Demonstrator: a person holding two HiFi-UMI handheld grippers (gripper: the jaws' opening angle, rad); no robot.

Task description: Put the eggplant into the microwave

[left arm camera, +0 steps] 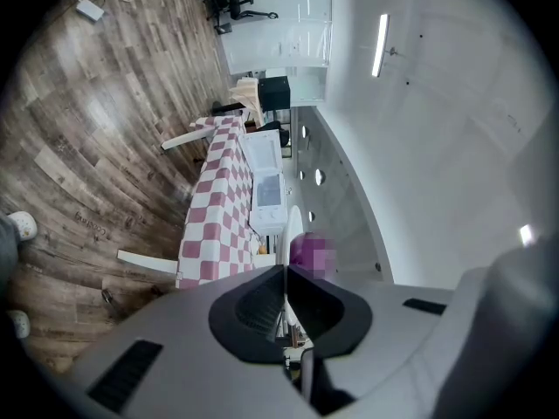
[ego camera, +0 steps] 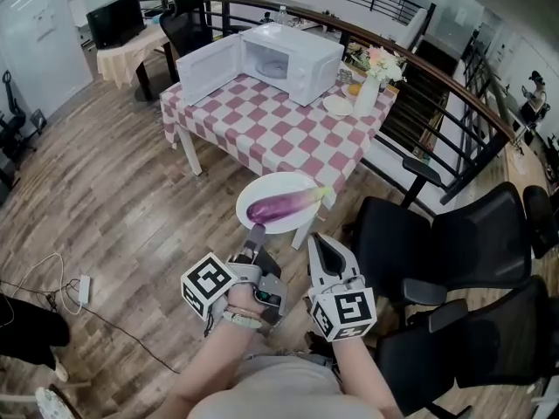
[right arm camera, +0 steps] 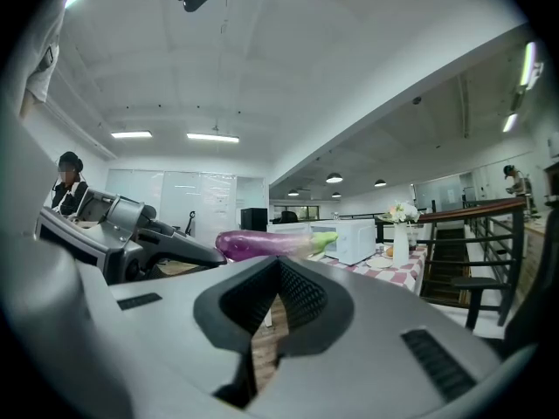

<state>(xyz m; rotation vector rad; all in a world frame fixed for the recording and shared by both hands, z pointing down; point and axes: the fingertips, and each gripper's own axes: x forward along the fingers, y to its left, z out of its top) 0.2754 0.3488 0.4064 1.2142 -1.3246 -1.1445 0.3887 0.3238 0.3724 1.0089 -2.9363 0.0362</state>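
a: what is seen of the room and the surface?

b: a wood-plank floor (ego camera: 113, 199) is spread beneath both tools. ahead of them a table (ego camera: 262, 120) under a red-and-white checked cloth is set. a white microwave (ego camera: 306, 64), its door swung open, is placed at the table's far end, with a vase of flowers (ego camera: 369, 90) beside it. black office chairs (ego camera: 437, 234) are parked to the right of the right gripper (ego camera: 315, 238).

a: and the eggplant?

b: the eggplant (ego camera: 284, 206) is laid on a white plate (ego camera: 271, 184), just ahead of both tips. the plate's near rim is pinched in the closed jaws of the left gripper (ego camera: 256, 231). the right gripper's jaws are pressed together with nothing between them, right by that rim; contact cannot be judged.

a: any writing?

b: only black square markers on the cubes are made out. print on the microwave is too small to be read.
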